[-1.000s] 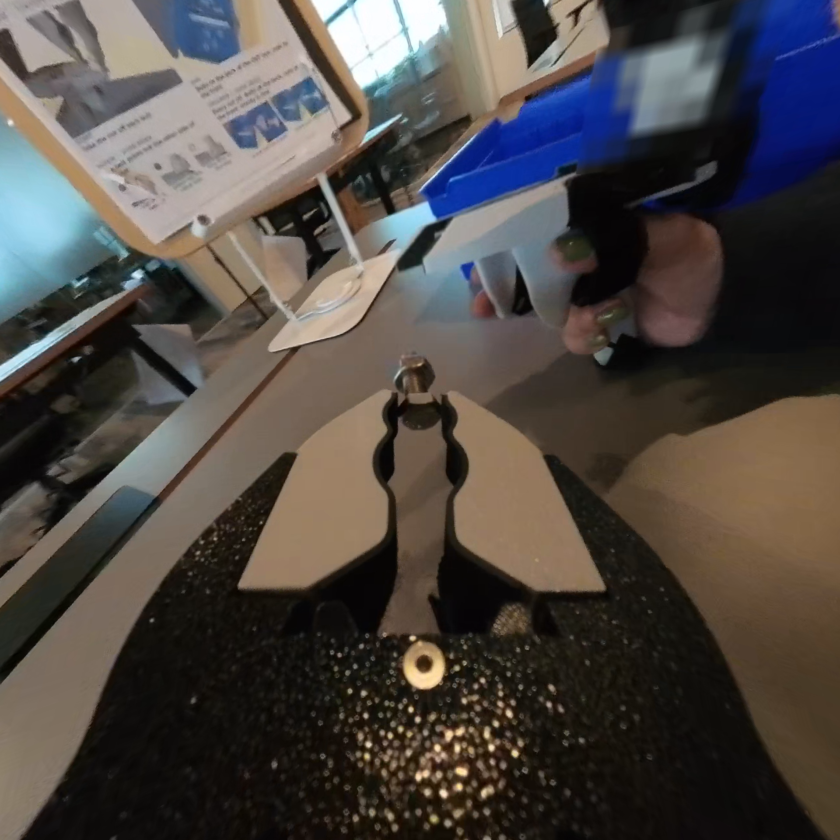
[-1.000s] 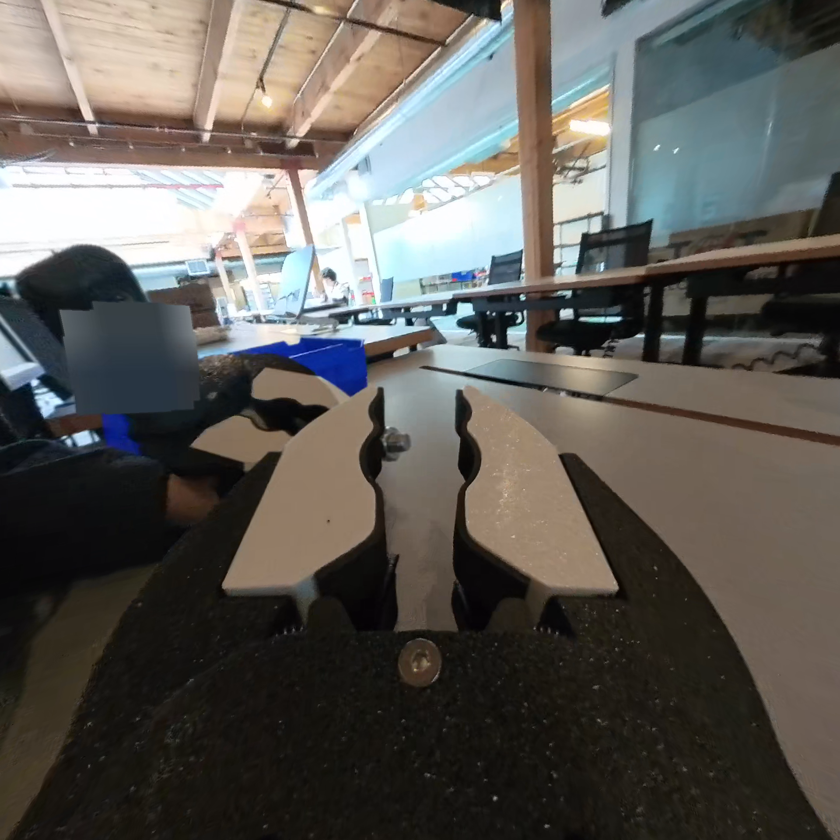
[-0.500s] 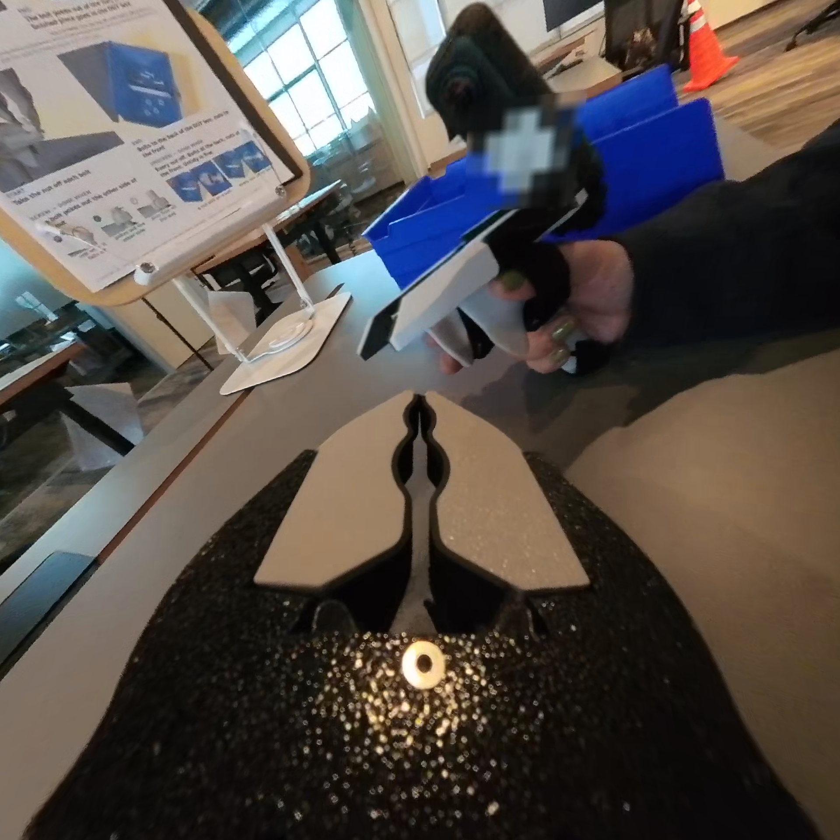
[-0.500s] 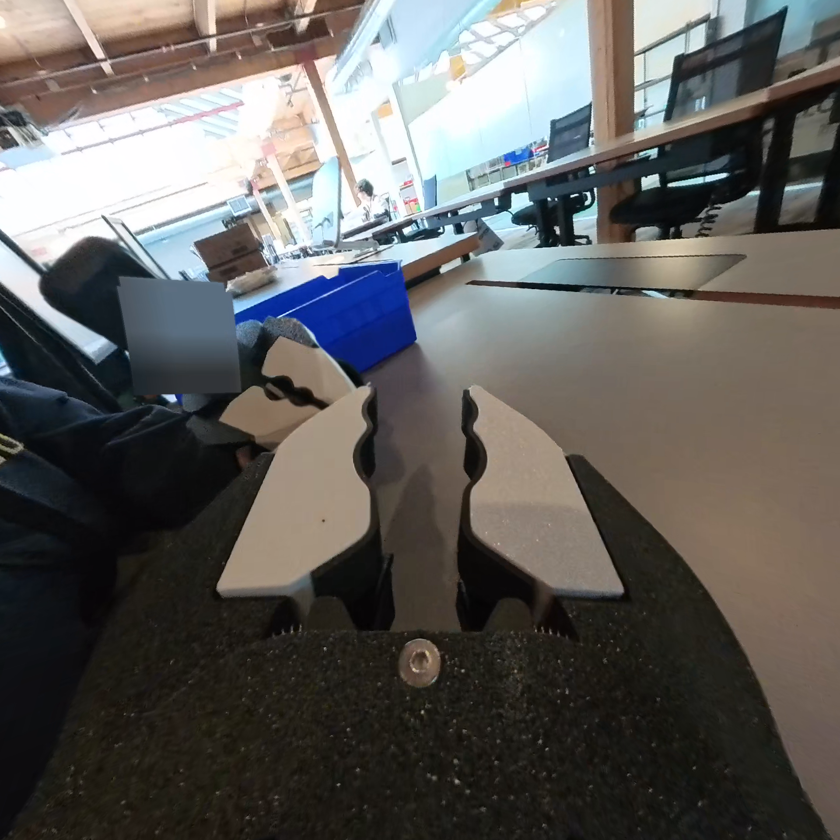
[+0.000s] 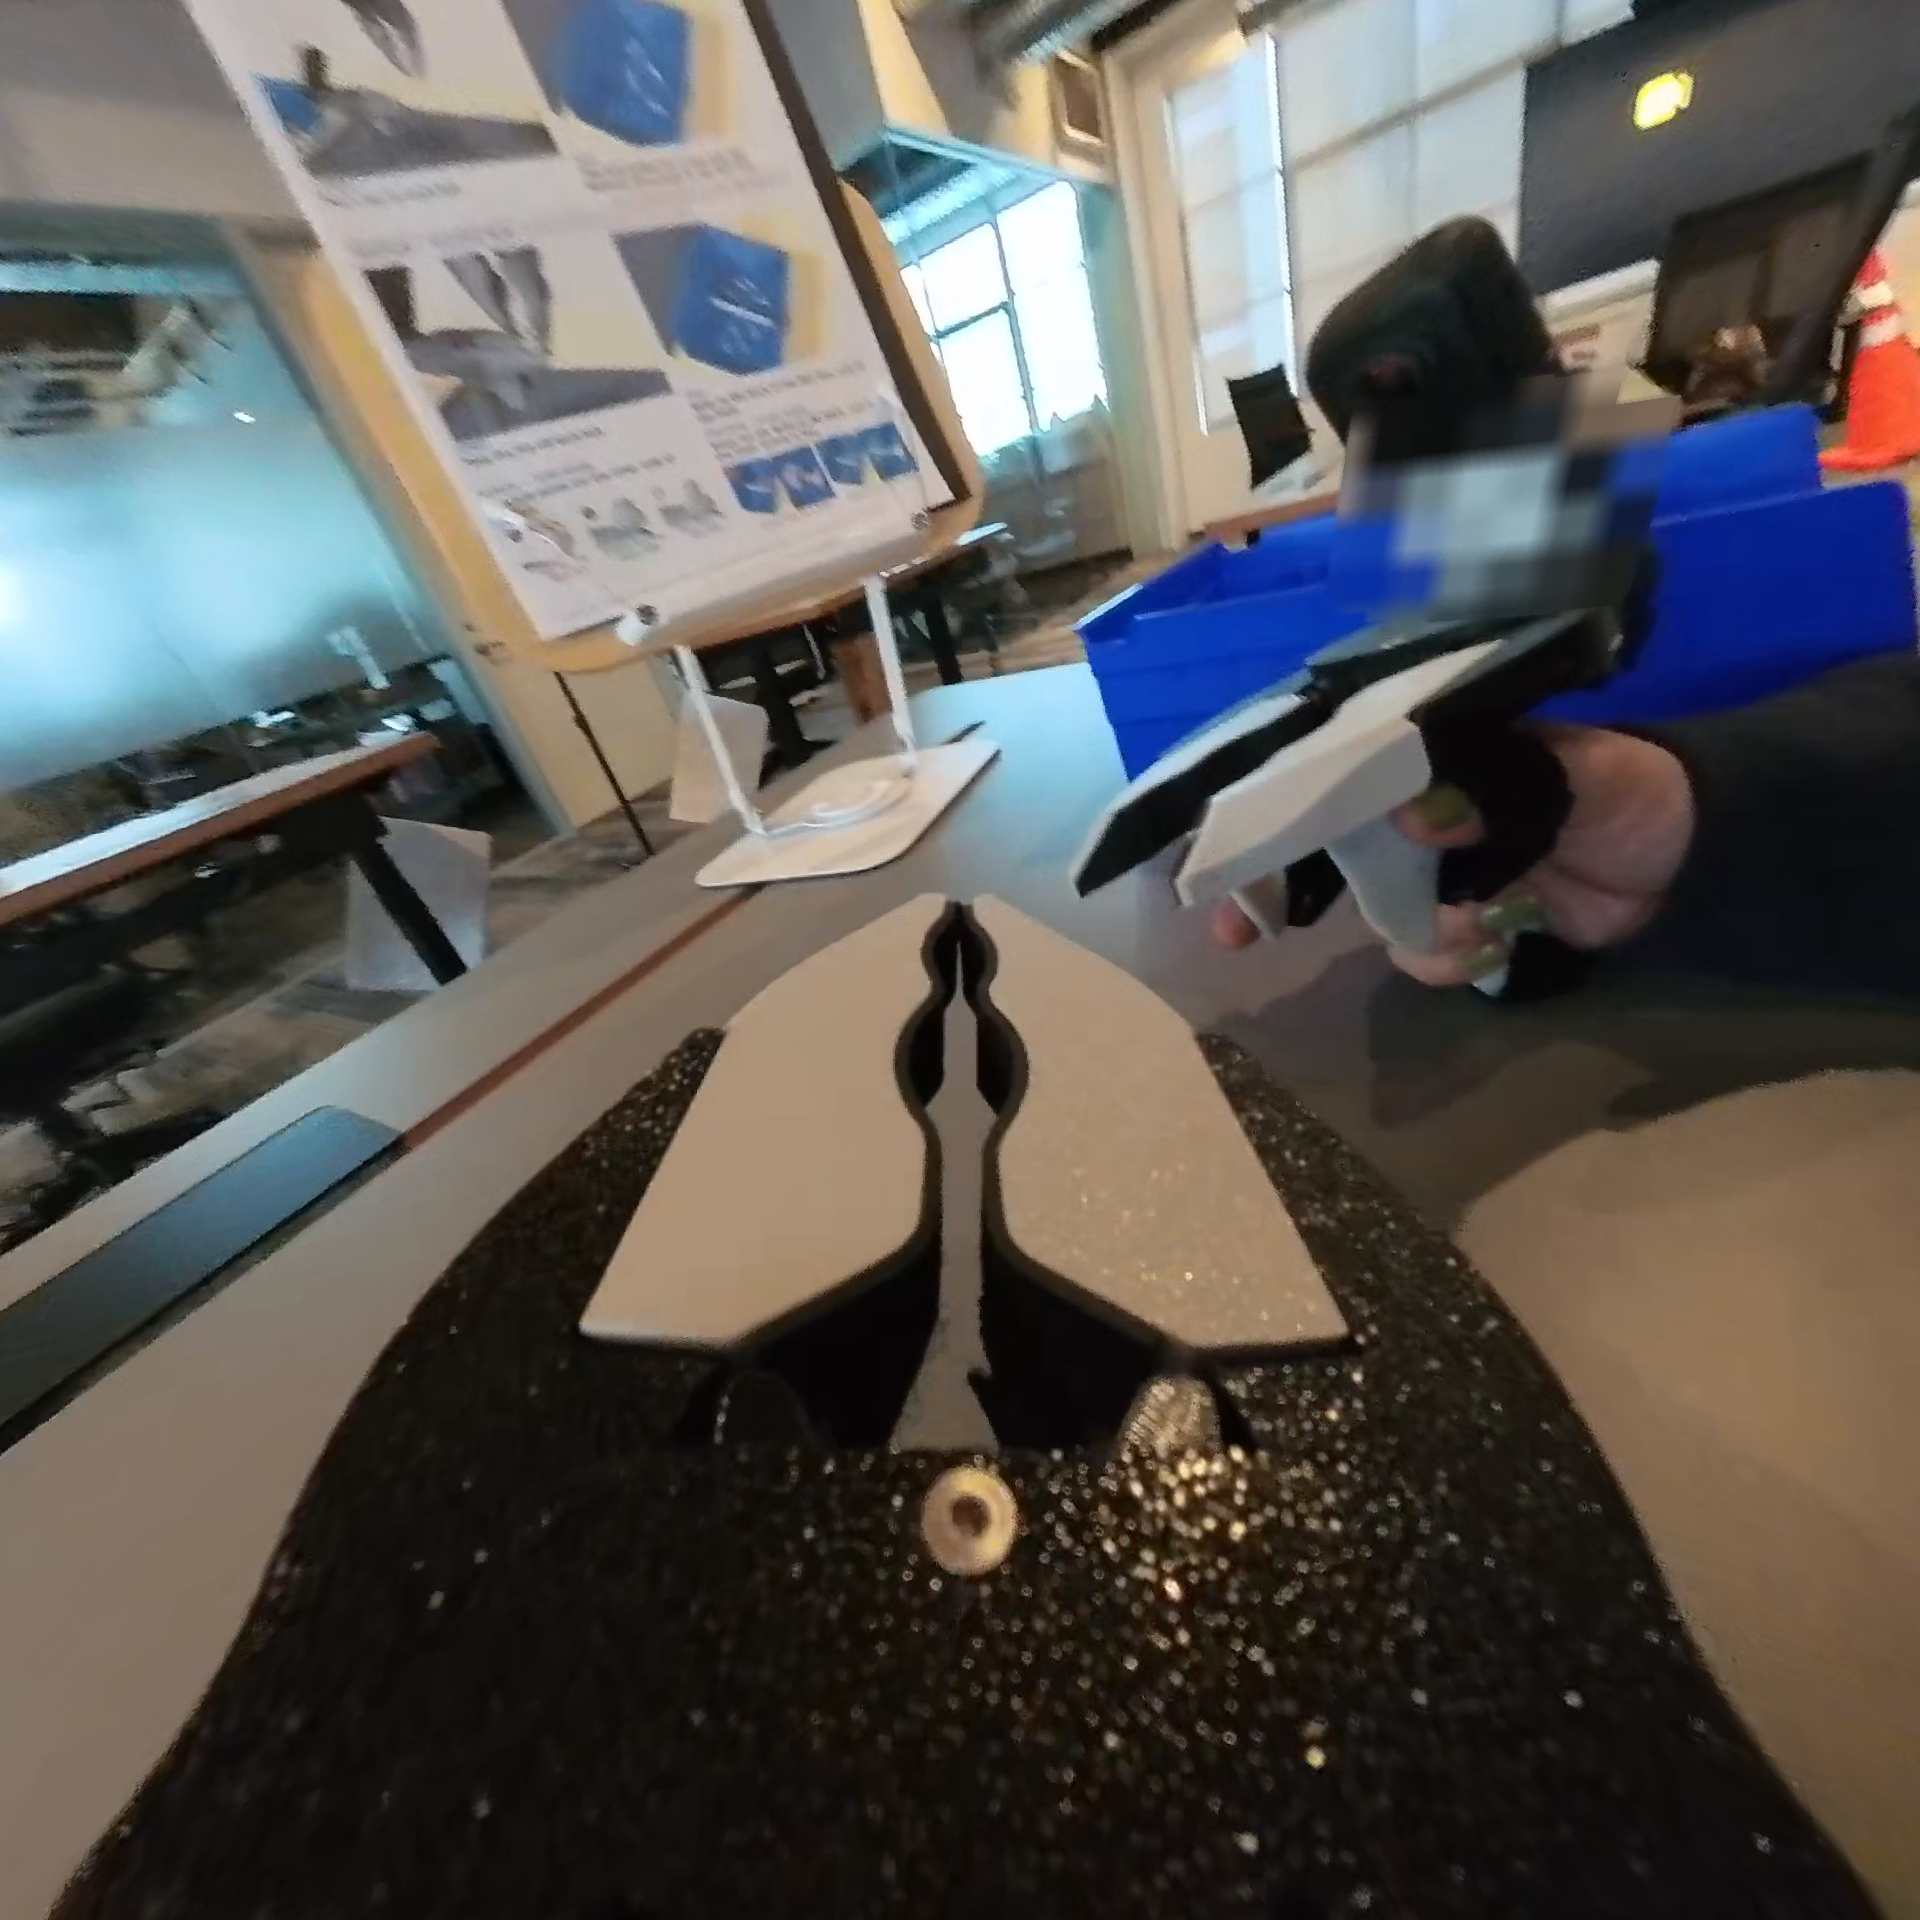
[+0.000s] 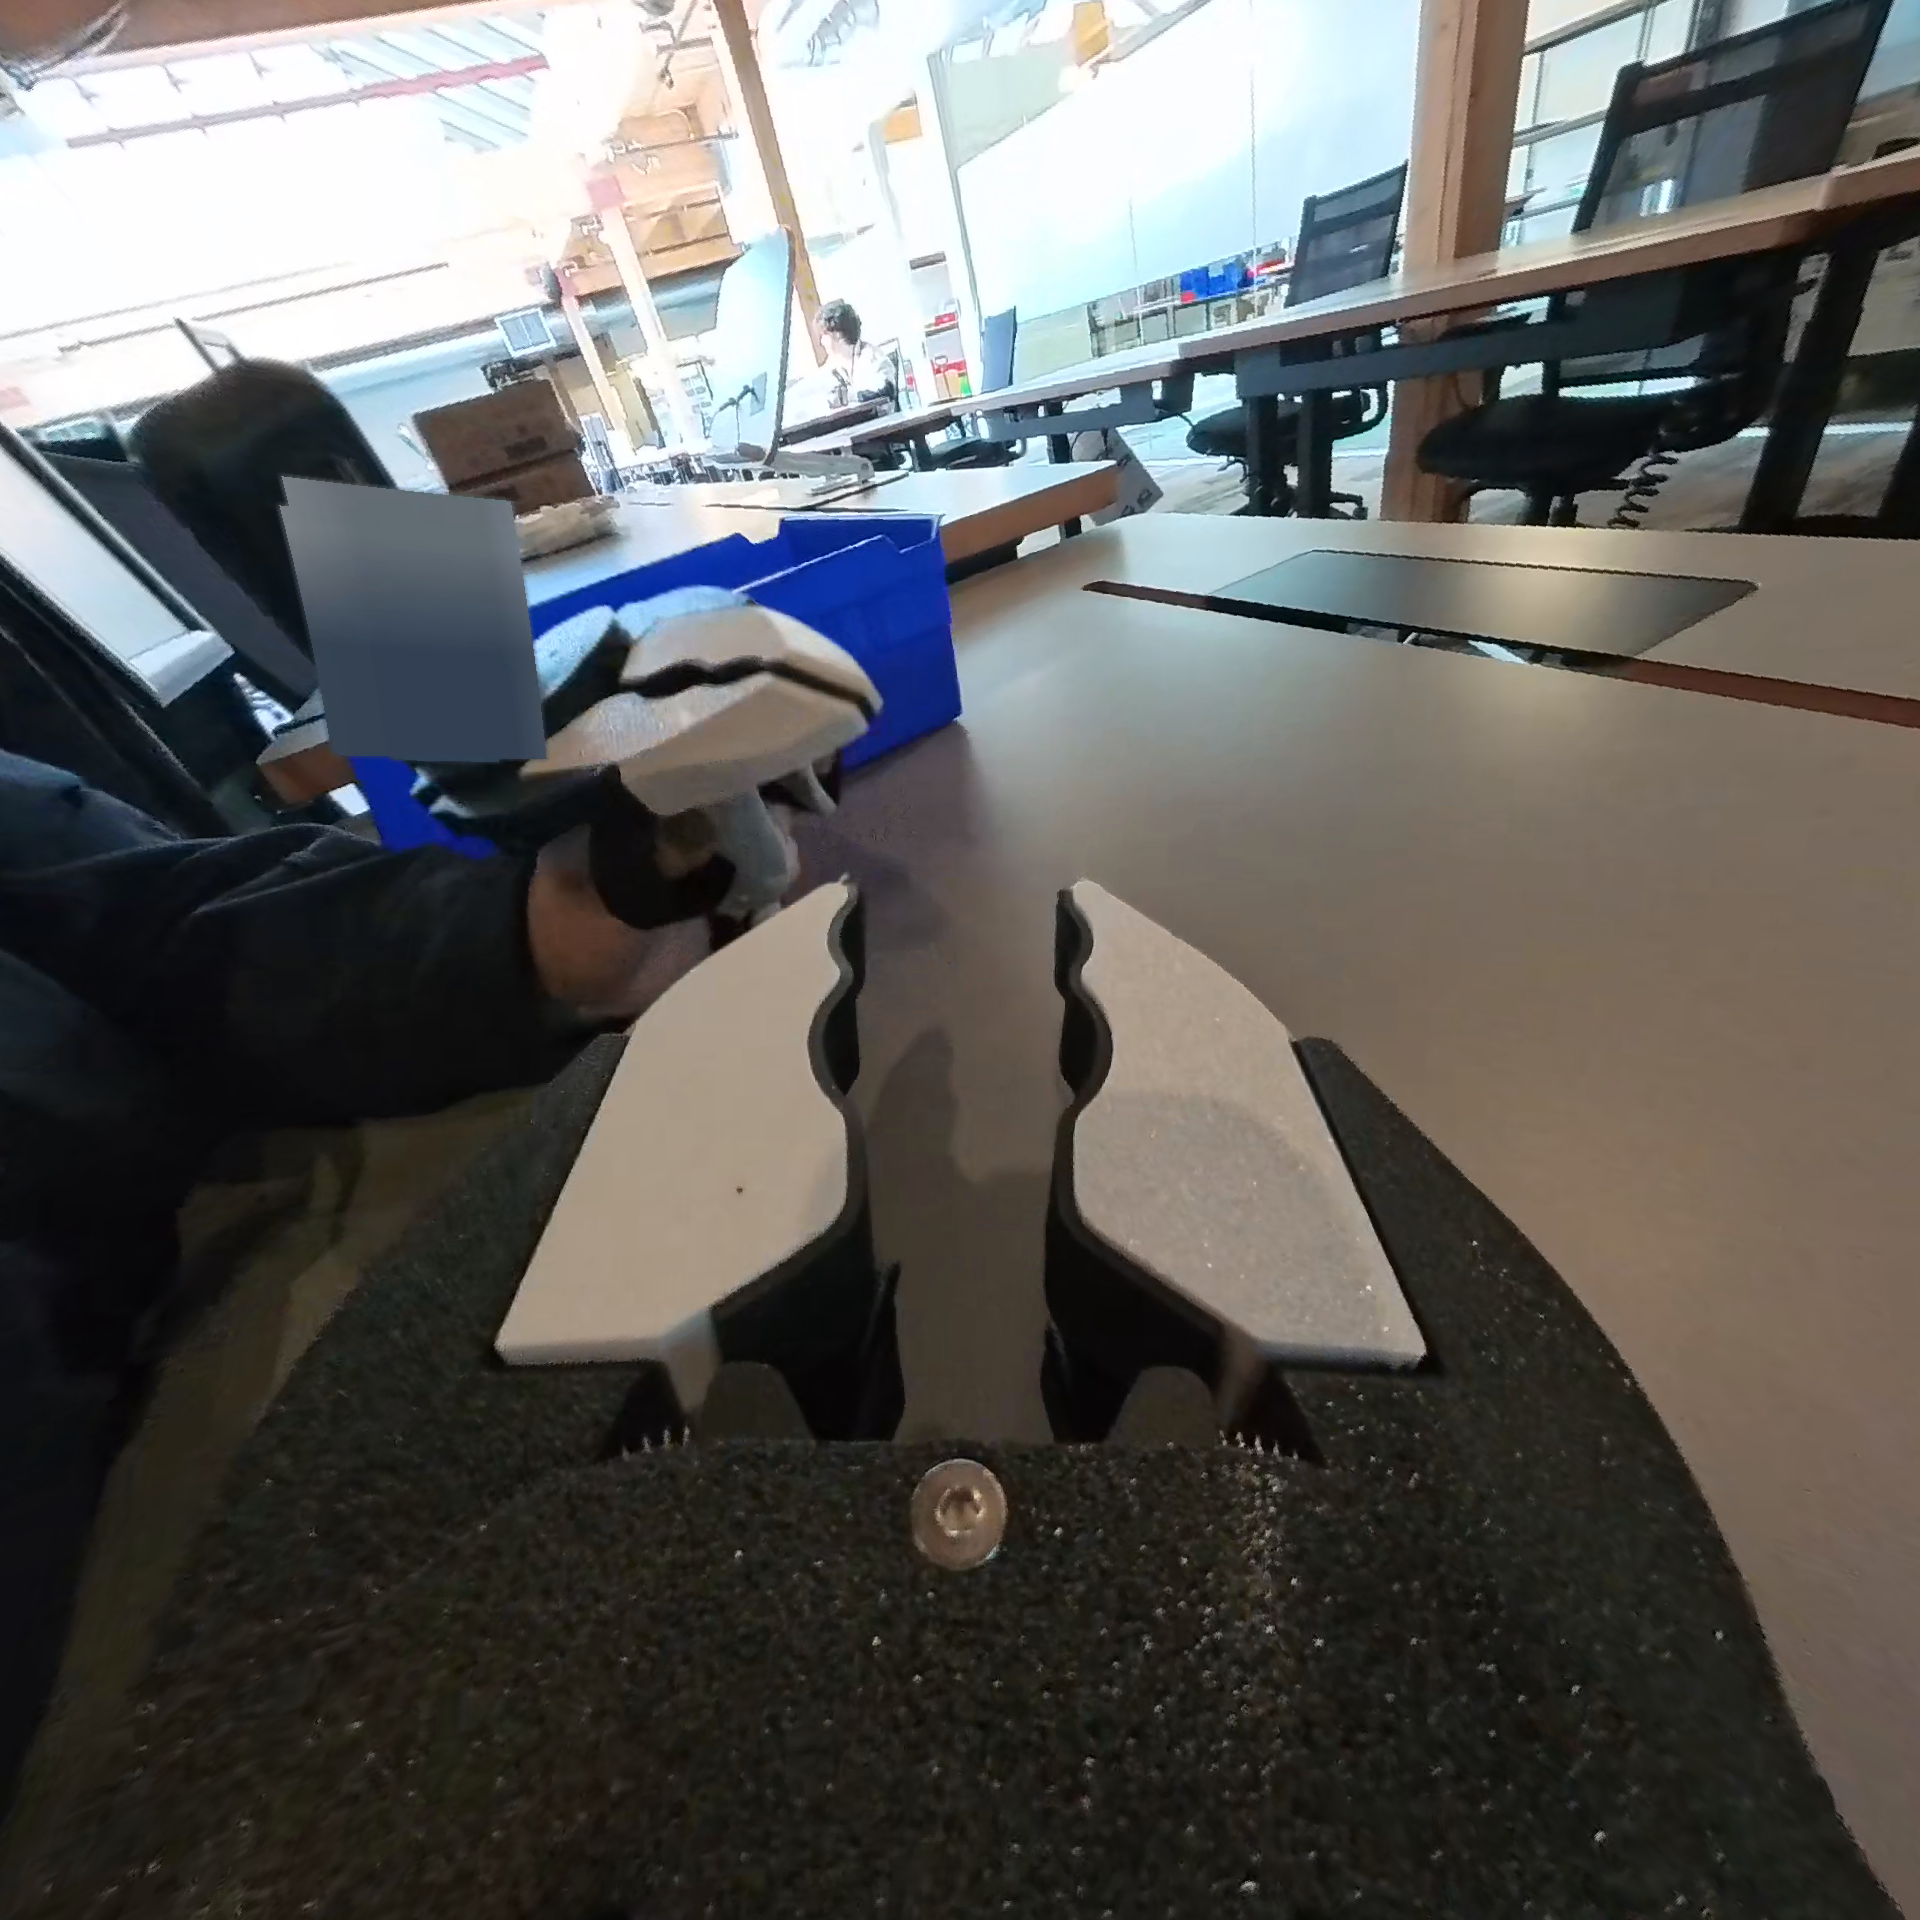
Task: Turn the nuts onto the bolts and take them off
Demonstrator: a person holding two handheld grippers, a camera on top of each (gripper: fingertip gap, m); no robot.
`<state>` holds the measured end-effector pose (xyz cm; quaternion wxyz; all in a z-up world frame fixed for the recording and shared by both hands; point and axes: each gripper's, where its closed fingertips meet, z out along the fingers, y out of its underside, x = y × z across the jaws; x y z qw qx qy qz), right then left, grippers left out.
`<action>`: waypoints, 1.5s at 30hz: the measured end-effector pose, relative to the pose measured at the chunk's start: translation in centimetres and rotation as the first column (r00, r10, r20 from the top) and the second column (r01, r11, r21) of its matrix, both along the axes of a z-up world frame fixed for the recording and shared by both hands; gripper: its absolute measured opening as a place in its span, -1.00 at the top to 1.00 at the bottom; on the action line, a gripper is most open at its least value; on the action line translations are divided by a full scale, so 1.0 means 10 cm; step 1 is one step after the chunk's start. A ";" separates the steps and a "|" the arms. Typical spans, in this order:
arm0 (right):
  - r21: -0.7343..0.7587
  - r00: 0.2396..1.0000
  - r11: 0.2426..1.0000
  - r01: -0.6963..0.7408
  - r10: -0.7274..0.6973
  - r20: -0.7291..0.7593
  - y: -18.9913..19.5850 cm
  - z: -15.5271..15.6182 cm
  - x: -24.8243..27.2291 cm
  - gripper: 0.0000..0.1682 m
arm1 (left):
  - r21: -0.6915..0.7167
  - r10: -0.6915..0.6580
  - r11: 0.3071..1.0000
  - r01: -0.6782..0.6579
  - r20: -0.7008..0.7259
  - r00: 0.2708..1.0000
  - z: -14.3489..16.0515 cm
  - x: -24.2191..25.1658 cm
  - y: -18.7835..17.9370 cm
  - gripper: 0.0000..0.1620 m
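L hand-held gripper (image 5: 961, 920) closed, empty; R hand-held gripper (image 6: 956, 899) agape, empty.

Two hand-held grippers (image 5: 961, 920) (image 6: 956, 904), one blue bin (image 6: 862, 613), one instruction board (image 5: 582, 312), one table (image 6: 1455, 831).

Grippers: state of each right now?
Left gripper: shut, fingertips touching, nothing between them.
Right gripper: open, empty; no nut or bolt in view.
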<state>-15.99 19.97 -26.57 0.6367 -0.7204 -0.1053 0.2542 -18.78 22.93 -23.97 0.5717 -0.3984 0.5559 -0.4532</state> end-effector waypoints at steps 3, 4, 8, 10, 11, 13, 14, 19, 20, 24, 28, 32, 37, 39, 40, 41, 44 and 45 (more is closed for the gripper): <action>0.006 1.000 1.000 -0.025 0.025 0.016 -0.02 0.00 -0.04 0.61 | 0.013 0.057 0.998 -0.058 0.033 0.998 0.07 -0.11 0.08 1.00; 0.013 0.999 0.999 -0.040 0.040 0.030 -0.03 0.00 -0.07 0.62 | 0.029 0.070 0.997 -0.071 0.039 0.997 0.08 -0.14 0.10 1.00; 0.014 0.982 0.992 -0.124 0.120 0.147 -0.11 -0.07 -0.30 0.71 | 0.079 0.106 0.991 -0.107 0.019 0.994 0.04 -0.25 0.13 1.00; -0.035 0.957 0.982 -0.187 0.190 0.221 -0.12 -0.15 -0.48 0.74 | 0.090 0.107 0.990 -0.108 0.015 0.994 0.03 -0.32 0.13 1.00; -0.063 0.939 0.972 -0.225 0.234 0.254 -0.15 -0.21 -0.58 0.75 | 0.090 0.110 0.990 -0.111 0.014 0.994 0.02 -0.35 0.14 1.00; -0.126 0.886 0.948 -0.291 0.317 0.338 -0.20 -0.34 -0.77 0.74 | 0.061 0.115 0.991 -0.116 0.022 0.993 0.03 -0.39 0.19 1.00; -0.157 0.854 0.936 -0.314 0.351 0.383 -0.20 -0.41 -0.86 0.74 | 0.036 0.116 0.993 -0.117 0.029 0.993 0.03 -0.41 0.21 1.00; -0.279 0.717 0.897 -0.344 0.443 0.539 -0.10 -0.70 -1.13 0.62 | -0.093 0.126 0.988 -0.122 0.037 0.991 0.03 -0.43 0.35 1.00; -0.287 0.686 0.894 -0.344 0.448 0.573 -0.08 -0.74 -1.16 0.62 | -0.108 0.125 0.987 -0.120 0.042 0.991 0.04 -0.43 0.37 1.00; -0.280 0.601 0.890 -0.361 0.451 0.659 0.05 -0.82 -1.23 0.62 | -0.137 0.113 0.985 -0.107 0.033 0.993 0.02 -0.42 0.38 1.00; -0.343 0.608 0.854 -0.391 0.519 0.601 0.14 -0.84 -1.26 0.75 | -0.125 0.110 0.987 -0.105 0.034 0.993 0.02 -0.41 0.36 1.00; -0.338 0.622 0.877 -0.343 0.481 0.618 0.19 -0.82 -1.13 0.76 | -0.120 0.083 0.990 -0.078 0.040 0.996 0.03 -0.41 0.32 1.00; -0.233 0.704 0.953 -0.196 0.302 0.643 0.14 -0.64 -0.62 0.77 | -0.069 0.002 0.998 -0.006 -0.063 0.998 -0.11 -0.30 0.17 0.70; -0.185 0.727 0.970 -0.154 0.239 0.644 0.10 -0.57 -0.43 0.77 | -0.033 -0.038 0.999 0.033 -0.142 0.989 -0.23 -0.24 0.06 0.48; -0.161 0.739 0.977 -0.141 0.213 0.640 0.09 -0.52 -0.35 0.77 | -0.012 -0.049 0.999 0.047 -0.191 0.980 -0.30 -0.20 0.01 0.39; -0.138 0.749 0.981 -0.137 0.194 0.634 0.08 -0.46 -0.33 0.77 | 0.016 -0.048 0.998 0.053 -0.245 0.968 -0.39 -0.17 -0.02 0.34; -0.098 0.756 0.979 -0.178 0.200 0.624 0.03 -0.33 -0.36 0.78 | 0.128 -0.038 0.988 0.088 -0.354 0.934 -0.59 -0.12 -0.13 0.28; -0.103 0.747 0.976 -0.192 0.214 0.629 0.01 -0.33 -0.40 0.78 | 0.165 -0.032 0.981 0.100 -0.372 0.928 -0.62 -0.11 -0.16 0.31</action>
